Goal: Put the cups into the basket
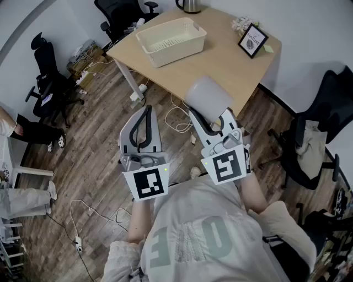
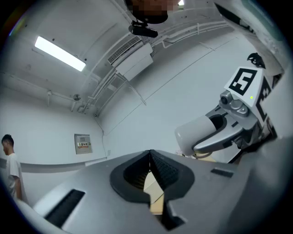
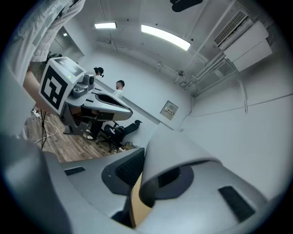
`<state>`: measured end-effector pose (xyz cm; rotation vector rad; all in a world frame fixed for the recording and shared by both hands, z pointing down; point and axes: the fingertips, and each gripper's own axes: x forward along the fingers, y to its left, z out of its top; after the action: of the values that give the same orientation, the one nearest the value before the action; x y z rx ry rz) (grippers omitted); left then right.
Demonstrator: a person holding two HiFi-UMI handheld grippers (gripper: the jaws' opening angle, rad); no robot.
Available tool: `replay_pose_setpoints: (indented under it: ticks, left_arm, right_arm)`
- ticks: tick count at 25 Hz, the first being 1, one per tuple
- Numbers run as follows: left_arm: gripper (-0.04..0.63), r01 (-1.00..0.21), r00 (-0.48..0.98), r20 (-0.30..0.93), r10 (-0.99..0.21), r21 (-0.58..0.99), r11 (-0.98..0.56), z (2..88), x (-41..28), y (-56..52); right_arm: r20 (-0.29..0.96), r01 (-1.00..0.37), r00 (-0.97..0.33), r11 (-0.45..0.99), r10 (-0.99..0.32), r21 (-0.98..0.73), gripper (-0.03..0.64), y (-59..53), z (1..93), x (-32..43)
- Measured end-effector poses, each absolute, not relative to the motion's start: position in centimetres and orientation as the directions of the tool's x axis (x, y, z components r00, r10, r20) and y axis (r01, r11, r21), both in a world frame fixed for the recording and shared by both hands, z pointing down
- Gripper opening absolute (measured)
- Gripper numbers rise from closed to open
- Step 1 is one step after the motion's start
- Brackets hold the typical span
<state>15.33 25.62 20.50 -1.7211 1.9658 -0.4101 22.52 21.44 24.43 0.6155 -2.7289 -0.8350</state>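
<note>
A cream basket [image 1: 171, 39] stands empty on the wooden table [image 1: 231, 55], toward its far left. My right gripper [image 1: 210, 113] is held up in front of the table's near edge, shut on a pale grey cup [image 1: 208, 96]. In the right gripper view the cup [image 3: 183, 151] fills the space between the jaws of the right gripper [image 3: 158, 176]. My left gripper [image 1: 148, 110] hangs beside it over the floor, shut with nothing in it. In the left gripper view the left gripper [image 2: 150, 155] has its jaws pressed together, and the cup [image 2: 197, 133] shows to the right.
A framed sign [image 1: 252, 40], a small plant and a kettle [image 1: 191, 5] stand at the table's back. Black office chairs [image 1: 47, 82] stand left of the table and another [image 1: 317, 137] to the right. Cables and a power strip [image 1: 78, 242] lie on the wood floor. A person's legs [image 1: 27, 193] show at far left.
</note>
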Motion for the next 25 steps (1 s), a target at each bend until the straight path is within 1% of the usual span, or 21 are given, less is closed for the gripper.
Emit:
replay_pose_setpoints:
  ticks: [4,10,15,18,25]
  left_arm:
    - [0.011,-0.843,-0.082,-0.163,-0.983,-0.515,0.155,20.6,15.4,24.6]
    - [0.011,-0.862,-0.007,-0.081,-0.997,-0.504,0.047,22.1,16.6,22.1]
    - [0.011,-0.84,-0.03,-0.077,-0.997,-0.539,0.067,22.4,16.4,20.5]
    - [0.011,-0.842,-0.05,-0.068,-0.996,-0.533,0.079,23.0,15.8,19.9]
    - [0.011,-0.844,-0.121,-0.034,-0.992,-0.522,0.121,24.7,12.9,20.5]
  right_arm:
    - [0.082,-0.316,-0.895,0.752,-0.439,0.578,0.055,20.5,24.5,22.4]
    - [0.059,-0.331,-0.897,0.754,-0.438,0.567,0.055,18.7,24.5,22.9]
    - [0.086,-0.311,-0.902,0.775,-0.423,0.55,0.055,16.8,25.1,23.6]
    - [0.099,-0.304,-0.901,0.778,-0.422,0.55,0.055,15.8,25.7,23.6]
    - [0.128,-0.25,-0.92,0.805,-0.371,0.538,0.055,15.0,27.1,21.5]
